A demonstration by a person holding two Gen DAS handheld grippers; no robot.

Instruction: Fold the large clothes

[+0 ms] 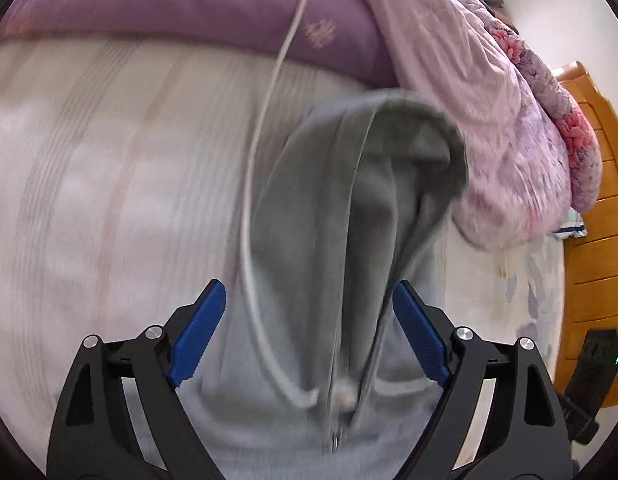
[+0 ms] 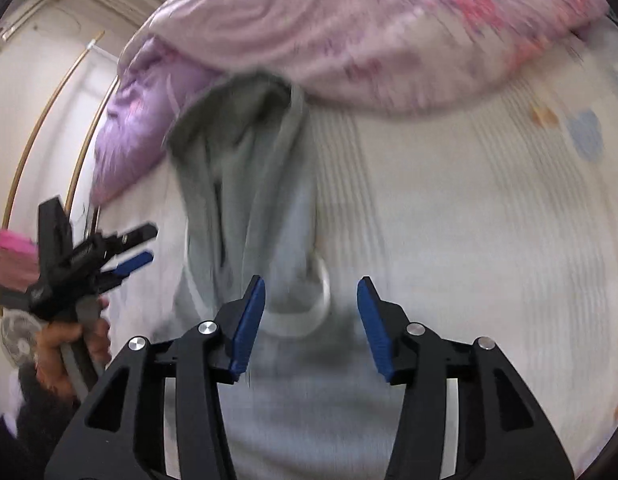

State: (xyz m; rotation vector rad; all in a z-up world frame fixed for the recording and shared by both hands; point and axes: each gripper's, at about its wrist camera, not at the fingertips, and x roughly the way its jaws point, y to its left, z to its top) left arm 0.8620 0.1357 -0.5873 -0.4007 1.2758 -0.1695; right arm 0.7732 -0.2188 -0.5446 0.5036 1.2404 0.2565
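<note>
Left wrist view: the grey hoodie [image 1: 349,208] is lying on the striped bedsheet [image 1: 109,184], stretching ahead from between the left gripper [image 1: 309,336] jaws, which are standing wide apart, gripping nothing; its white drawstring [image 1: 265,152] is trailing forward.
Right wrist view: the right gripper [image 2: 311,326] is hovering over the hoodie's collar, jaws apart and empty; the left gripper is being held to the side in the left hand [image 2: 65,356], angled toward the garment.
</note>
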